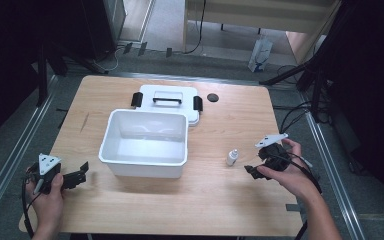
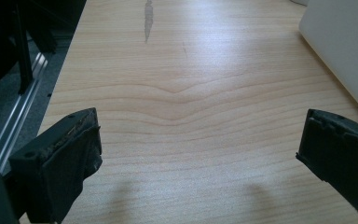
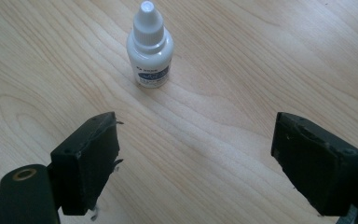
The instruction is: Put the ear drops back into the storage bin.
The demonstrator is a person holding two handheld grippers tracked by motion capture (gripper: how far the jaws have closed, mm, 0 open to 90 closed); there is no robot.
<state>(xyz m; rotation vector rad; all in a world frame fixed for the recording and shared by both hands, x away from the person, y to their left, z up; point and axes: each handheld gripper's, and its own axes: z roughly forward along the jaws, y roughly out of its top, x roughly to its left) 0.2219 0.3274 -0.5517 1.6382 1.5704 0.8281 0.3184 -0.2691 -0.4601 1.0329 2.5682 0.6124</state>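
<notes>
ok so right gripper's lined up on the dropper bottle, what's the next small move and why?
Probably ease the right gripper forward until its jaws straddle the dropper bottle, then close. The jaws stand wide open, the bottle stands upright just ahead of them, untouched, roughly centred in the gap with bare table around it. The open white box beside it looks like the likely destination.

dropper bottle (image 3: 149, 46) label: print too small to read.

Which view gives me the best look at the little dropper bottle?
The right gripper view: the dropper bottle stands upright and close ahead of the open right gripper, label visible. The high view shows it small, beside the white box.
</notes>
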